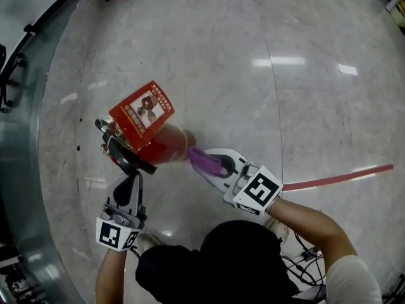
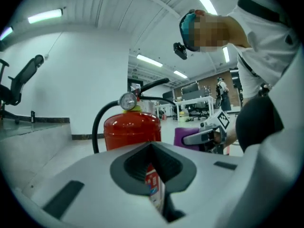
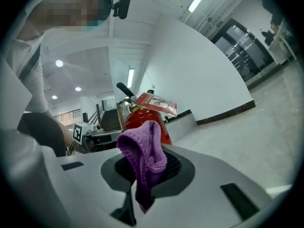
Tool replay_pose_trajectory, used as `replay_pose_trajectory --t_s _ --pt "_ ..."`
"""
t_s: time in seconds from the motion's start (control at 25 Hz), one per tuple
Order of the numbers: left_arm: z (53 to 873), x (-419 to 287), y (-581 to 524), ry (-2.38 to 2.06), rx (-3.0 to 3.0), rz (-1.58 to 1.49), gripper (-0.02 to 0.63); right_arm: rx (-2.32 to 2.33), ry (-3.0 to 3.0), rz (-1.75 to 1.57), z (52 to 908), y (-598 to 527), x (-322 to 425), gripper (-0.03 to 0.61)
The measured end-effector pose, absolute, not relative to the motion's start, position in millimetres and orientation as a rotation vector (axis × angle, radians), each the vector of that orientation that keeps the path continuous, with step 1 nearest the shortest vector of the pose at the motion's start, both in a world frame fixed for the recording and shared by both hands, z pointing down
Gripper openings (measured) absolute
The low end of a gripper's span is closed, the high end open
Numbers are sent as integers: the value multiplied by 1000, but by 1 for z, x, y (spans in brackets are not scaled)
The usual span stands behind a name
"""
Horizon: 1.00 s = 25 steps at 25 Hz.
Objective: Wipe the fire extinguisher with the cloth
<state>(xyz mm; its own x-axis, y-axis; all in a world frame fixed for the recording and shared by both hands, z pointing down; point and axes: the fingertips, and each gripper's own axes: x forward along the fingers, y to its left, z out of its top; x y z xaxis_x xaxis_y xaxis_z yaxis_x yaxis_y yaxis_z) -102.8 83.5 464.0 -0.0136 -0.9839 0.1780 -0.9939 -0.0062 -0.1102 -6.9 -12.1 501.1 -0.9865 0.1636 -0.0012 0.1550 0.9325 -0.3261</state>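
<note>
A red fire extinguisher (image 1: 166, 143) stands on the pale floor, with a black handle and hose (image 1: 126, 157) and a red printed card (image 1: 142, 111) at its top. My right gripper (image 1: 209, 163) is shut on a purple cloth (image 1: 197, 155), which touches the cylinder's right side. In the right gripper view the cloth (image 3: 145, 158) bunches up out of the jaws in front of the extinguisher (image 3: 142, 120). My left gripper (image 1: 133, 175) sits just below the handle. In the left gripper view its jaws are together on a thin printed tag (image 2: 154, 186), with the cylinder (image 2: 132, 132) and gauge (image 2: 127, 100) close ahead.
A long red strip (image 1: 335, 178) lies on the floor at the right. A grey curved wall (image 1: 28, 170) runs down the left side. Cables (image 1: 307, 258) trail near my feet at the bottom right. Desks and chairs (image 2: 194, 106) stand far off.
</note>
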Motion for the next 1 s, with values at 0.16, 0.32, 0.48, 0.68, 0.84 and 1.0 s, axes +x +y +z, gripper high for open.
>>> replay_pose_trajectory --t_s 0.16,0.32,0.48,0.68,0.84,1.0 --pt "477 -100 101 -2054 2231 295 3 -191 -3059 500 515 -9 -12 57" --pt "503 -102 120 -1817 2385 138 3 -65 -3068 422 531 2 -28 58" --pt "515 -109 132 -1601 2594 87 3 162 -3034 357 539 15 -33 57" --pt "511 -127 140 -1450 2714 101 3 619 -2880 265 520 36 -20 57" --pt "523 -137 133 -1592 2541 105 3 805 -2799 320 532 51 -28 57" --pt "545 -118 117 -1714 2453 31 3 964 -2795 329 564 66 -25 58"
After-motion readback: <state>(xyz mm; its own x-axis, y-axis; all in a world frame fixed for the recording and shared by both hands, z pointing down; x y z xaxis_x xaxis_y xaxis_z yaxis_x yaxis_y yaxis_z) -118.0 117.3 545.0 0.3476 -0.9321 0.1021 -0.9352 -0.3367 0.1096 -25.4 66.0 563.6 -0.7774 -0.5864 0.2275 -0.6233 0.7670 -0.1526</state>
